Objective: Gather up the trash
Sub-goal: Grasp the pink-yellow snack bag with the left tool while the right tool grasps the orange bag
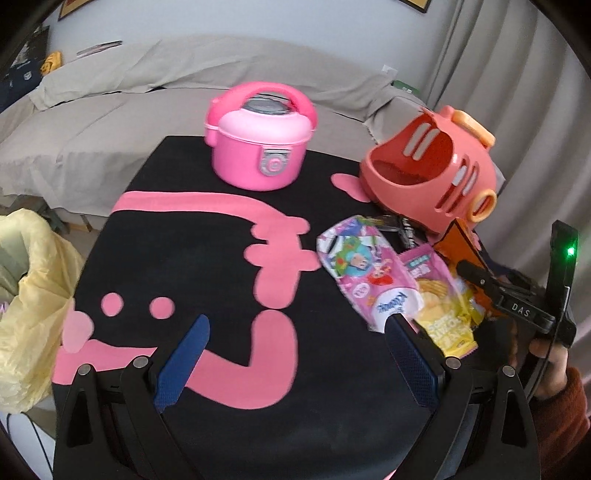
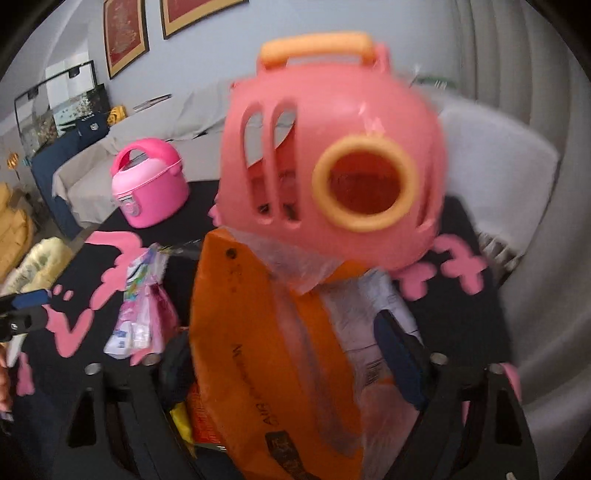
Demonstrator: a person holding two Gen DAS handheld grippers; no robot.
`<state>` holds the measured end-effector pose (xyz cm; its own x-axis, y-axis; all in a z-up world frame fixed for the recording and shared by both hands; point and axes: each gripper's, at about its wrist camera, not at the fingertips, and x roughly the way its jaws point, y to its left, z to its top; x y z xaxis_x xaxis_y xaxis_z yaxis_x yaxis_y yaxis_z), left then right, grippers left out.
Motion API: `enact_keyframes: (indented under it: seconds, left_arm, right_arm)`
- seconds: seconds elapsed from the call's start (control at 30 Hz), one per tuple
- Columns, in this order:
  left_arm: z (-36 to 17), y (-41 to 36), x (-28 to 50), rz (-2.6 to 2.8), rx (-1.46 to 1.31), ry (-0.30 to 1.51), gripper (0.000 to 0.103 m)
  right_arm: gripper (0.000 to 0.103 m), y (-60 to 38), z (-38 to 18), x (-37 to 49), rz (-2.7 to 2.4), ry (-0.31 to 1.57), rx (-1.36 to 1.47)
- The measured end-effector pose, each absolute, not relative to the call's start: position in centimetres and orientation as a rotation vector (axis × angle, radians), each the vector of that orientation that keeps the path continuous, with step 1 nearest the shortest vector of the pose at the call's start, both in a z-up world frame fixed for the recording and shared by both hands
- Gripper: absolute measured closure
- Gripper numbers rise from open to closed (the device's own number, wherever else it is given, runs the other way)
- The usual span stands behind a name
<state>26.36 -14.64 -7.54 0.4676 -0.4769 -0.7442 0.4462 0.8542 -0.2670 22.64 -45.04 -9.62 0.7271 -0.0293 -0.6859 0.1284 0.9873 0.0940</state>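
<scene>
Black-and-pink worktop point(image 1: 207, 258) carries wrappers by its right edge, where the spread left tongs point(image 1: 295, 354) hover and the right tongs point(image 2: 295, 369) pinch an orange bag point(image 2: 251, 332).

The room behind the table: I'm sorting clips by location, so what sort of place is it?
Probably a home living room: a covered sofa, framed pictures on the wall and curtains.
</scene>
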Motion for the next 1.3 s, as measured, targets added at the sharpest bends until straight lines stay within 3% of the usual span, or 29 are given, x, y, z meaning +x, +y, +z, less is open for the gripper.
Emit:
enact_keyframes:
  seconds: [0.07,0.13,0.17,0.27,0.4,0.47,0.93,1.0,1.3]
  left_arm:
    - [-7.6,-13.9,26.7,-0.550,-0.044,0.921,0.008]
    - [-7.7,-13.2,27.0,-0.535,-0.062,0.925,0.008]
    - [-7.8,-12.9,27.1,-0.531,-0.069,0.927,0.008]
    - [-8.0,-12.2,27.1,-0.524,-0.088,0.931,0.008]
    - [-8.3,-11.8,26.8,-0.526,-0.106,0.943,0.008]
    - [-8.4,-12.0,26.8,-0.533,-0.119,0.959,0.008]
    - [-8.7,-17.9,24.1,-0.665,-0.100,1.028,0.008]
    - [-8.5,-19.0,23.1,-0.668,-0.050,1.003,0.011]
    - [-9.6,-22.3,21.6,-0.647,0.108,0.989,0.042]
  right_arm:
    - [0.055,-44.1,-10.0,23.0,-0.047,0.782,0.142]
    - [0.060,-42.0,-10.0,22.6,-0.020,0.778,0.105]
    - [0.069,-41.0,-10.0,22.5,0.002,0.783,0.094]
    - [0.074,-38.3,-10.1,21.8,0.057,0.796,0.080]
    - [0.091,-34.3,-9.9,20.3,0.127,0.805,-0.002]
    - [0.094,-33.5,-9.4,19.7,0.104,0.782,-0.049]
    - [0.096,-42.7,-6.2,16.3,-0.124,0.684,0.085]
    - [0.096,-42.9,-6.2,16.1,-0.129,0.682,0.095]
    - [0.096,-43.4,-7.1,15.2,-0.131,0.678,0.151]
